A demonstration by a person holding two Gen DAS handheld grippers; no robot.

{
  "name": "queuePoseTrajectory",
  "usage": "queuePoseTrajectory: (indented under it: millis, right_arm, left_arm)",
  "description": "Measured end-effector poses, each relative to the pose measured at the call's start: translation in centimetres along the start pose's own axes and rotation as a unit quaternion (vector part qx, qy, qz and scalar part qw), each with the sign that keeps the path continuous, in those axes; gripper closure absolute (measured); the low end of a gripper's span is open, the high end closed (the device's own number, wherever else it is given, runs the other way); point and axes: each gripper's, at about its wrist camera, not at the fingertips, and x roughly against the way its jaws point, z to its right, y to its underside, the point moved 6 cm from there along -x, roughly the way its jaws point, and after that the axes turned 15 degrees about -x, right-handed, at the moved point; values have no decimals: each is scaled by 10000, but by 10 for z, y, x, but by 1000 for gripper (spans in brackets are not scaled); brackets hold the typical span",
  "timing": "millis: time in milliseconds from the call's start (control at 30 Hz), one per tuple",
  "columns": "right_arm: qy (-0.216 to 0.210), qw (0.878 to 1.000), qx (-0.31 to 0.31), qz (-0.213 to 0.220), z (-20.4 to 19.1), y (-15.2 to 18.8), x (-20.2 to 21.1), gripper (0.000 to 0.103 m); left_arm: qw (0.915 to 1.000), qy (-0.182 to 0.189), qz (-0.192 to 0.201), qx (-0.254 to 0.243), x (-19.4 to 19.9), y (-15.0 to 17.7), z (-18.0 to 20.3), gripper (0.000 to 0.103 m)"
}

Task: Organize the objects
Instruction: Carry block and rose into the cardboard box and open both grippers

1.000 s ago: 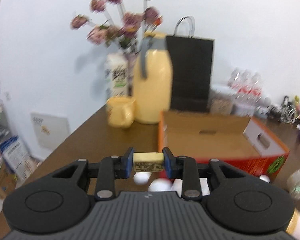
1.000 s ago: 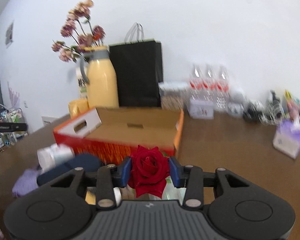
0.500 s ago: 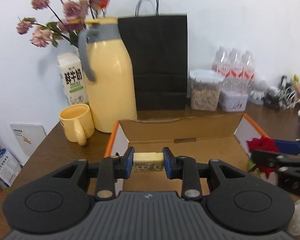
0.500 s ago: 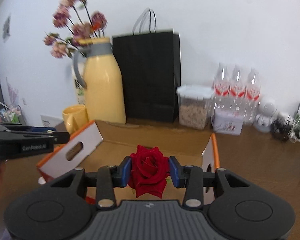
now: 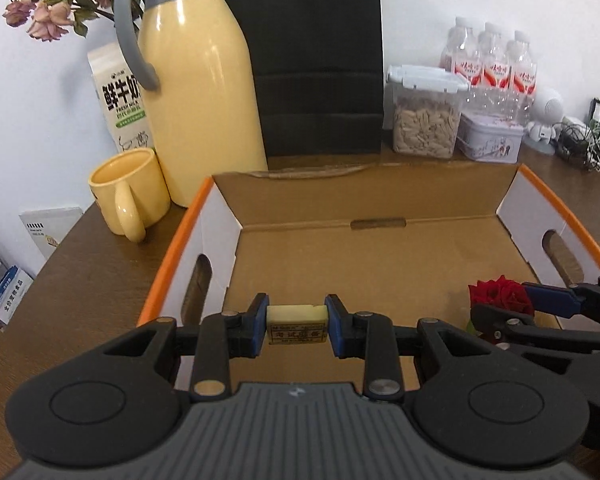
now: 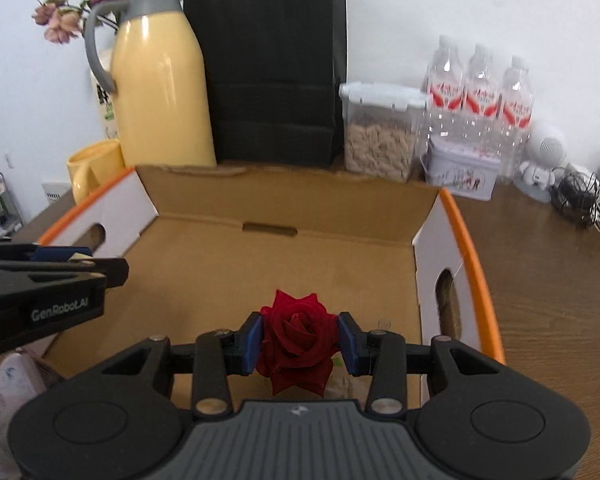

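I hold my left claw (image 5: 296, 326) clamped on an eraser (image 5: 296, 325) and my right claw (image 6: 299, 343) clamped on a rose (image 6: 296, 340), both over the bare cardboard box (image 5: 380, 264), nothing dropped in yet.

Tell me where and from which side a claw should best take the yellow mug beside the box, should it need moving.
Probably by the handle of the yellow mug, coming from the near side: it stands upright with the handle turned toward the camera, clear of the yellow jug behind it and the cardboard box on its right. Both claws are full now: the left claw holds an eraser, the right claw a red rose.
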Motion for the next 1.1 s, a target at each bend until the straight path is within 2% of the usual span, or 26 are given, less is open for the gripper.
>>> queuePoseTrajectory:
  millis: [167, 233, 300, 367, 400, 433, 567, 633, 800, 1100]
  right_arm:
    - [106, 9998, -28, -174, 2, 9, -11, 58]
    - [71, 9998, -48, -199, 1, 10, -10, 56]
    - [32, 9997, -27, -230, 0, 12, -9, 49]
    - [-14, 9998, -43, -184, 1, 12, -5, 41]
    - [-31, 9999, -52, -156, 1, 11, -3, 31]
    - [-27, 9999, -57, -112, 2, 10, -1, 20]
    - [-143, 9998, -95, -68, 2, 8, 6, 15]
    - [-200, 9997, -106, -50, 1, 8, 10, 9]
    - [-138, 9998, -84, 114, 1, 4, 27, 2]
    - [-161, 9980, -180, 579, 16, -5, 84, 0]
  left_arm:
    - [10000, -17, -25, -20, -3, 3, 2, 70]
    - [10000, -51, 11, -43, -2, 3, 1, 60]
    - [9999, -87, 122, -82, 2, 3, 1, 35]
    - [9994, -124, 287, -128, 7, 3, -1, 20]
    - [9992, -145, 347, -128, 9, 3, -2, 7]
    - [9990, -164, 407, -105, 12, 3, -3, 2]
    - [9983, -101, 573, 60, 20, 1, -9, 0]
    - [9980, -92, 603, 140, 24, 1, -13, 0]
    - [9973, -160, 683, 208, 38, 4, -21, 0]
    - [9922, -92, 1203, 300, 93, 13, -41, 0]
